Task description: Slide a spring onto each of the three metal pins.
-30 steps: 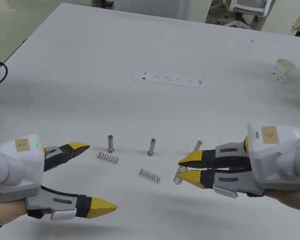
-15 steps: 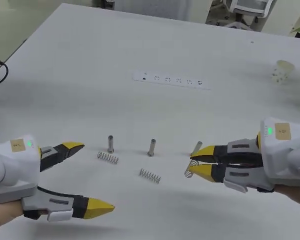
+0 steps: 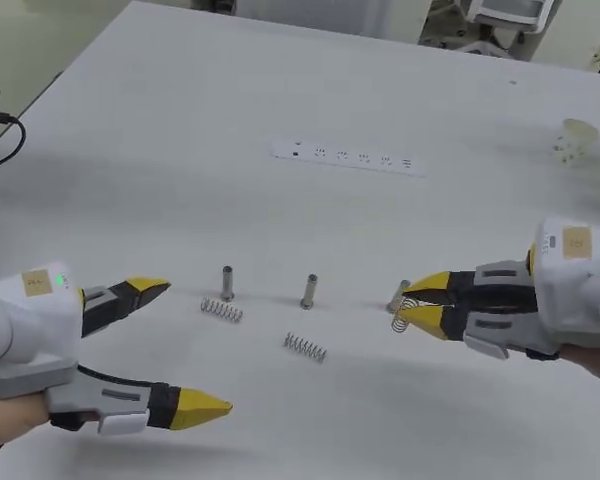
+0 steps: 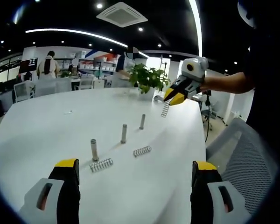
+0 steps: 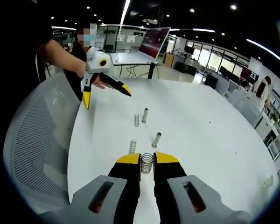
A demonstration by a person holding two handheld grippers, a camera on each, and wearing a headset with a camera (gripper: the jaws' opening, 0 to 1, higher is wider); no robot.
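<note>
Over the white table (image 3: pixel 280 90), your right gripper (image 3: pixel 417 305) nips one end of a spring (image 3: pixel 400 316), likely light and squashy, so pinch gently; left gripper (image 3: pixel 195 346) gapes empty.

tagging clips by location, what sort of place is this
Probably an open-plan office or lab: a big white table carrying a power strip, a mesh office chair beside it, and a large screen among desks beyond.
</note>
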